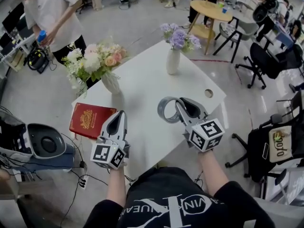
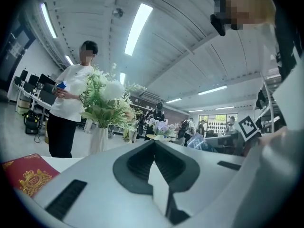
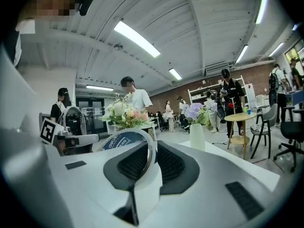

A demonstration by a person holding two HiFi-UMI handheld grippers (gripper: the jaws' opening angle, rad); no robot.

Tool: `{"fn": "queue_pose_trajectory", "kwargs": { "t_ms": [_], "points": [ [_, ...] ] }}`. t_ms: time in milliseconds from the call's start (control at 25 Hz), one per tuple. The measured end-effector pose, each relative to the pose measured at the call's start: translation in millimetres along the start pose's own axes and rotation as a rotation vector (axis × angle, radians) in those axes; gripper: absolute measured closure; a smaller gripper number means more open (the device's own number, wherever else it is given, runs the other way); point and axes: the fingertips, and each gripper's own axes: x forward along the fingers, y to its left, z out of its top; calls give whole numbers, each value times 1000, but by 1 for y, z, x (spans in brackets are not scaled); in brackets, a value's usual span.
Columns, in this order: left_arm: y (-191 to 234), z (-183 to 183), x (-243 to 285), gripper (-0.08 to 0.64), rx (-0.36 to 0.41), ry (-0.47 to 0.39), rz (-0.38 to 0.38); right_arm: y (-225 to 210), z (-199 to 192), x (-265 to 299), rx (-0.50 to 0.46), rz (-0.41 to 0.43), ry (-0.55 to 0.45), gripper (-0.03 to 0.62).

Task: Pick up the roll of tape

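A grey roll of tape (image 1: 161, 109) hangs above the white table (image 1: 142, 87) in the head view, with my right gripper (image 1: 180, 102) shut on its rim. In the right gripper view the roll of tape (image 3: 119, 139) stands upright between the dark pads, its blue-printed face turned left, and my right gripper (image 3: 153, 147) is pinching its wall. My left gripper (image 1: 122, 113) hovers over the table's near left part, beside a red book. In its own view, the left gripper (image 2: 153, 144) has its jaws shut together with nothing between them.
A red book (image 1: 90, 119) lies at the table's left edge. A vase of white and pink flowers (image 1: 110, 82) and a vase of purple flowers (image 1: 173, 61) stand farther back. A person (image 1: 52, 13) stands beyond the table; office chairs (image 1: 266, 61) are to the right.
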Motion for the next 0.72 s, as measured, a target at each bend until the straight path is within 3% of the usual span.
{"fn": "queue_pose_trajectory", "kwargs": {
  "t_ms": [720],
  "points": [
    [4, 38, -10, 560, 32, -80, 25, 9, 34, -15, -4, 28, -124, 520]
  ]
}}
